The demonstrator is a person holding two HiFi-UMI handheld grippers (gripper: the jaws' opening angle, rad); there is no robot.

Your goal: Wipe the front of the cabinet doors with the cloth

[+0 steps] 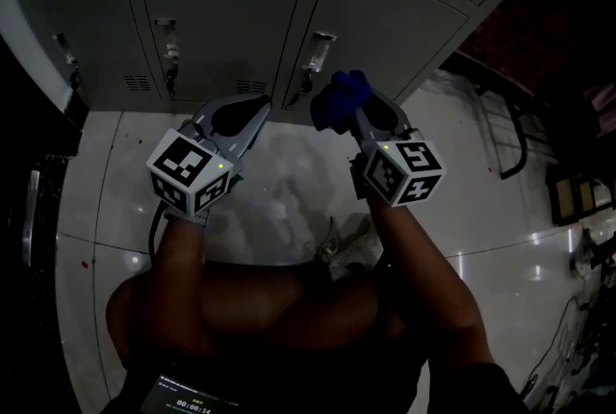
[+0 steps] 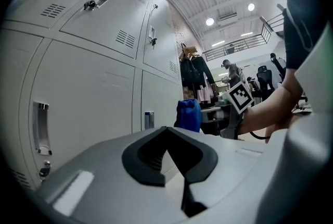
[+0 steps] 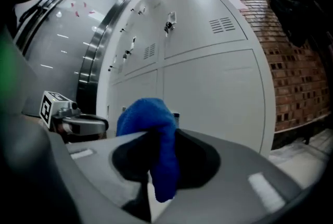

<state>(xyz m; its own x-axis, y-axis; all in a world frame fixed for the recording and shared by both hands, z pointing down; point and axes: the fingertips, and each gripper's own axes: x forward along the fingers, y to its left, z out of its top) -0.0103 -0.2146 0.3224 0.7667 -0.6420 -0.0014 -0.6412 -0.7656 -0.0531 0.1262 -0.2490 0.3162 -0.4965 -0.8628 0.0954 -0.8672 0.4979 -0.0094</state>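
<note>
Approach stage: right gripper point(image 1: 358, 116) clamps the blue cloth point(image 1: 339, 97) near the locker doors point(image 1: 226, 8), left gripper point(image 1: 246, 112) closed on nothing; next, press the cloth onto a door.

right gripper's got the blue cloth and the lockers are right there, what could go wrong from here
1. The cloth is bunched into a wad between the right gripper's fingers, so it may wipe only a narrow stripe or slip out under pressure.
2. The latch sticks out of the cabinet door just ahead; the cloth could snag on it.
3. The left gripper, shut and empty, sits close beside and might knock the door.
</note>
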